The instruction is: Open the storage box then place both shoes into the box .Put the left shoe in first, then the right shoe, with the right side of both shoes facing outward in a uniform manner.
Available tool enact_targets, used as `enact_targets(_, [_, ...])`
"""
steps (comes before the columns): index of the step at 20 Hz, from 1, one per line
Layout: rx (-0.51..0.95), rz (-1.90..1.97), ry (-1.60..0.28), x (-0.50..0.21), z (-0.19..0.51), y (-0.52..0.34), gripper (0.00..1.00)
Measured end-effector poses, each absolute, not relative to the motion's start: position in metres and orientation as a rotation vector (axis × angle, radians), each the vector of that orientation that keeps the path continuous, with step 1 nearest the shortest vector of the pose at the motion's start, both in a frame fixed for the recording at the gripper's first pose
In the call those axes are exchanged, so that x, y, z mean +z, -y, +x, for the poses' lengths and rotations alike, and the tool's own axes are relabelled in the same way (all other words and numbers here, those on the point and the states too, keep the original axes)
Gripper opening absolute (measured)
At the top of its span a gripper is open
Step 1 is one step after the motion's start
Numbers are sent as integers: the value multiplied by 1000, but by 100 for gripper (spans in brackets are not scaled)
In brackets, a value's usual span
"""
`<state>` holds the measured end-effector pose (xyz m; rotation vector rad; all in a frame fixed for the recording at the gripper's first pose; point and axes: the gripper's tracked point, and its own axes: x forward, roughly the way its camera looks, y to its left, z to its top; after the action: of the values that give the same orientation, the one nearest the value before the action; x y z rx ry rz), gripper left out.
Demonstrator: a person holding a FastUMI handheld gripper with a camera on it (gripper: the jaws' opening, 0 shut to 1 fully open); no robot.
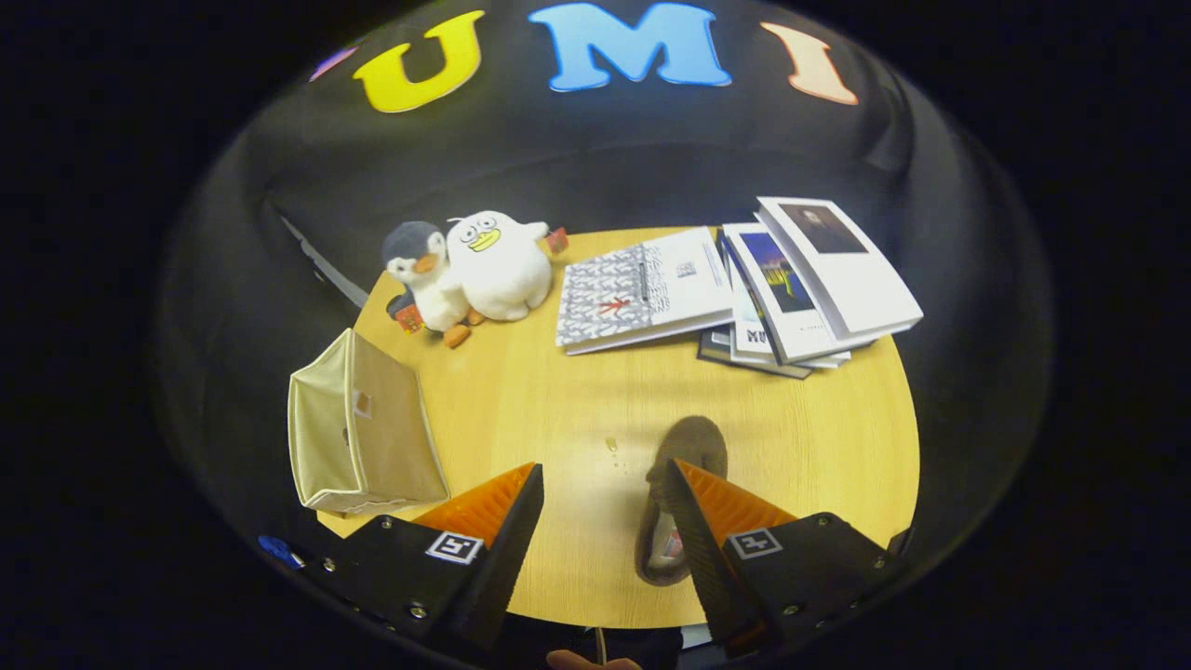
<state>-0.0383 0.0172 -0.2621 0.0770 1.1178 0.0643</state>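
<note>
The tool [603,507] is seen from behind its two fingers, which are spread wide apart and grip nothing. It is held above the near edge of a round wooden worktop [558,400]. A bare strip of worktop is seen between the fingers.

A brown shoe [687,447] is laid on the worktop at the right finger, its rounded toe pointed away from the tool. The shoe's middle is covered by that finger; the toe is seen just ahead of the fingertip, and the open heel end with its pale lining is seen on the finger's inner side. Whether the finger touches the shoe cannot be told.

A beige fabric box [358,437] is placed to the left of the left finger, near the worktop's left edge. Its flat top panel is shown, and whether it is open cannot be told.

Beyond the fingers, at the far left of the worktop, two plush toys are set touching each other: a grey-and-white penguin [423,274] and a white duck [498,265]. To their right, a patterned book [642,288] is laid flat, and farther right a fanned pile of books [809,279] is stacked, partly over the worktop's far right edge.
</note>
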Motion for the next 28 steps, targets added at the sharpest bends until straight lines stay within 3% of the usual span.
enact_targets(12, [-12, 92, -1460, -369, -87, 55, 81])
enact_targets(21, [-51, 156, -1521, -438, -77, 65, 81])
enact_targets(23, [-61, 150, -1517, -443, -77, 69, 48])
enact_targets(24, [-65, 140, -1511, -445, -78, 70, 17])
enact_targets(26, [-64, 124, -1506, -441, -77, 73, 1])
enact_targets(28, [-61, 145, -1504, -434, -78, 69, 0])
